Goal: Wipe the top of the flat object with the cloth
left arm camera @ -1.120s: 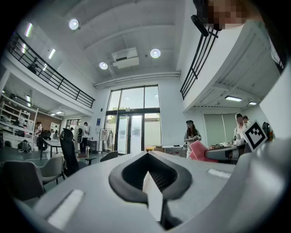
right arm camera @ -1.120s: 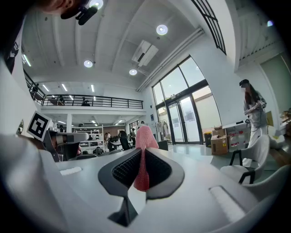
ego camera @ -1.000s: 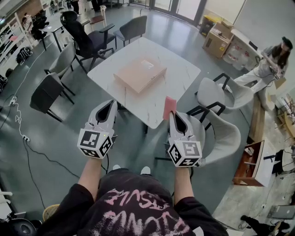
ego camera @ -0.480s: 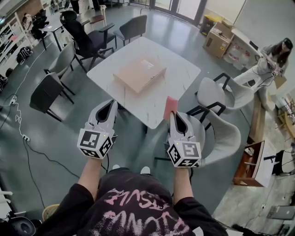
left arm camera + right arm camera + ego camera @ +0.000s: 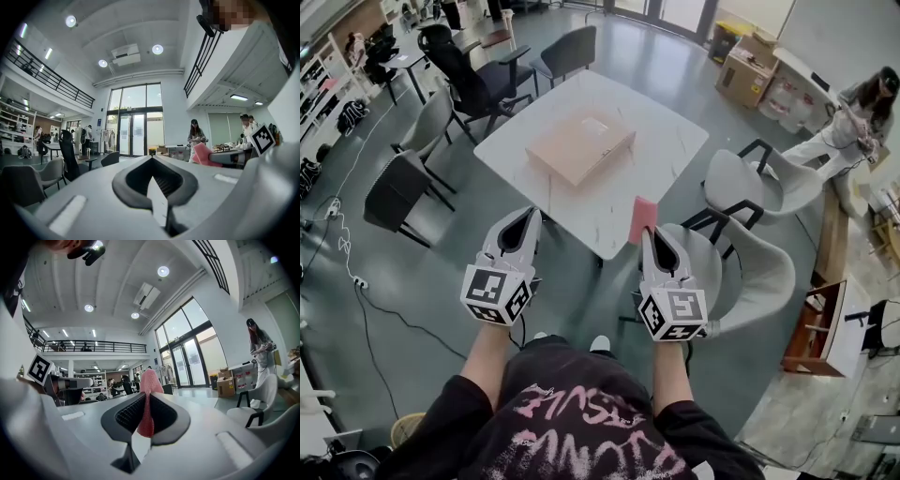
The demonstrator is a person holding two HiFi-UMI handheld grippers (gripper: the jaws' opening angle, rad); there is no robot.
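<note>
A flat brown cardboard box point(image 5: 580, 145) lies on the white marble table point(image 5: 652, 173) ahead of me. My right gripper point(image 5: 651, 234) is shut on a pink cloth point(image 5: 643, 218), which stands up out of its tips near the table's front corner. In the right gripper view the cloth point(image 5: 148, 399) hangs pinched between the closed jaws. My left gripper point(image 5: 525, 217) is held beside the right one, short of the table edge; its jaws are shut with nothing in them point(image 5: 157, 197). Both grippers are well short of the box.
Grey chairs point(image 5: 748, 192) stand around the table, one point(image 5: 745, 272) just right of my right gripper and others point(image 5: 403, 183) at the left. A black office chair point(image 5: 469, 75) is at the back left. A person point(image 5: 848, 122) stands at the far right near cardboard boxes point(image 5: 741, 80). Cables point(image 5: 356, 281) run over the floor at left.
Both grippers stay as they were, the right still holding the cloth. The view has shifted slightly, so the table sits a little nearer the frame's left.
</note>
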